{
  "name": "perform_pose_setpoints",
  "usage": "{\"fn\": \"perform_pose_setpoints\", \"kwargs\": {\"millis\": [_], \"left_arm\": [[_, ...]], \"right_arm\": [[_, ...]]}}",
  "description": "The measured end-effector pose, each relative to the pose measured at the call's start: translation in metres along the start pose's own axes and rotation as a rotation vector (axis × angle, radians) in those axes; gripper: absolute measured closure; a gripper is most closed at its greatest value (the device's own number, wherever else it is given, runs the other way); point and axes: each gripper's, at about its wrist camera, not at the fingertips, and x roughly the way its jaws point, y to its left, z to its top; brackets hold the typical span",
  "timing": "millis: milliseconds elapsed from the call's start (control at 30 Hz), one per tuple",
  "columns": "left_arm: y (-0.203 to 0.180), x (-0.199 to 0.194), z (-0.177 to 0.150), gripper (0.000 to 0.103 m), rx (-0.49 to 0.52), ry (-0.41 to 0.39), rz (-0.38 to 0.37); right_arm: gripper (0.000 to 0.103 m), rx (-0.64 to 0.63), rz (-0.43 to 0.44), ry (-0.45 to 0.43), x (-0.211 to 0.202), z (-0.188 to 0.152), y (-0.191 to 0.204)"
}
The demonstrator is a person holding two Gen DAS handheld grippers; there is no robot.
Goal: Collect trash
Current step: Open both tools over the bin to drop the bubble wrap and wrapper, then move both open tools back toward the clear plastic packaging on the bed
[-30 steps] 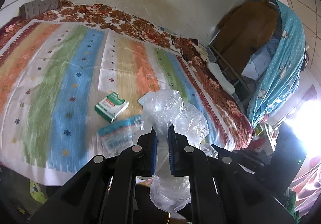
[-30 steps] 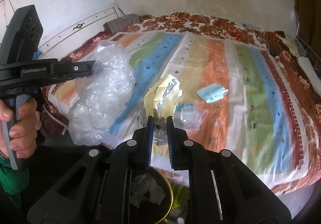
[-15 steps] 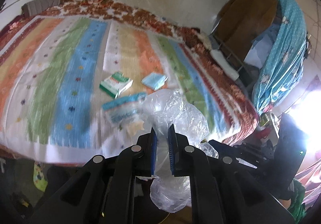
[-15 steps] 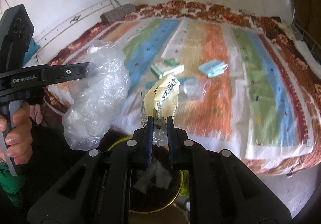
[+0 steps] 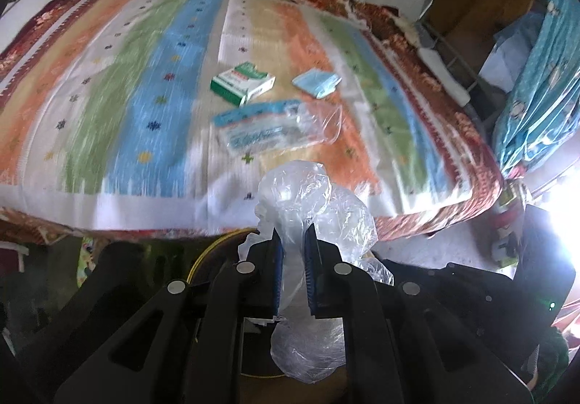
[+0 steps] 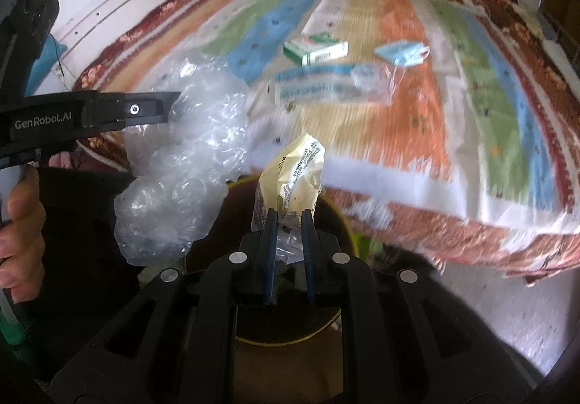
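Left wrist view.
- Left gripper (image 5: 293, 241): jaws nearly closed, clamped on a crumpled clear plastic bag (image 5: 311, 201). The bag bulges above the fingertips and hangs in a second lobe below them.
- Bin (image 5: 208, 252): dark, yellow-rimmed, on the floor directly beneath the gripper at the near edge of the bed; only an arc of rim shows, left of the fingers.
- Striped bedspread (image 5: 152, 85): fills the far half of the view.
- Items lying on it, all well beyond the jaws: green-and-white carton (image 5: 242, 82), far centre; blue face mask (image 5: 317, 82), just right of the carton; blue-printed clear wrapper (image 5: 275, 130), nearer, long axis running left to right.

Right wrist view.
- Right gripper (image 6: 288, 223): jaws nearly closed, pinching the lower end of a yellow printed packet (image 6: 293, 172), which stands upright above the fingertips.
- Bin (image 6: 348, 223): its open mouth lies directly below and just beyond the jaws, rim visible on the right.
- Left gripper (image 6: 152, 108): enters from the left, gripped by a hand (image 6: 21, 223); the plastic bag (image 6: 181, 165) hangs from it over the bin's left edge.
- Carton (image 6: 314, 48), mask (image 6: 402, 52) and wrapper (image 6: 326, 87) lie far on the bedspread (image 6: 398, 121).

Judgement: both held pieces sit over the bin, so release downward looks next; the right gripper appears more squarely centred. Of the remaining litter, the wrapper lies nearest the bed edge.
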Motion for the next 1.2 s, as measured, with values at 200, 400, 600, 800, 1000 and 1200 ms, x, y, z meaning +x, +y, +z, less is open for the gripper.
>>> {"fn": "perform_pose_setpoints", "kwargs": {"millis": [200, 400, 600, 800, 1000, 1200], "left_arm": [[0.002, 0.016, -0.011, 0.093, -0.002, 0.047, 0.084], [0.004, 0.034, -0.022, 0.093, -0.001, 0.104, 0.138], [0.002, 0.048, -0.026, 0.091, -0.003, 0.147, 0.162], [0.006, 0.046, -0.023, 0.073, -0.048, 0.132, 0.121], [0.010, 0.041, -0.019, 0.070, -0.078, 0.117, 0.089], [0.014, 0.036, -0.013, 0.065, -0.099, 0.102, 0.069]], "right_arm": [[0.090, 0.024, 0.006, 0.065, 0.016, -0.011, 0.000], [0.089, 0.064, 0.023, 0.145, 0.033, -0.021, -0.003], [0.080, 0.089, 0.025, 0.168, 0.041, -0.022, -0.006], [0.063, 0.126, 0.051, 0.176, 0.044, -0.022, -0.012], [0.059, 0.139, 0.059, 0.148, 0.038, -0.019, -0.014], [0.053, 0.136, 0.061, 0.112, 0.031, -0.014, -0.014]]}}
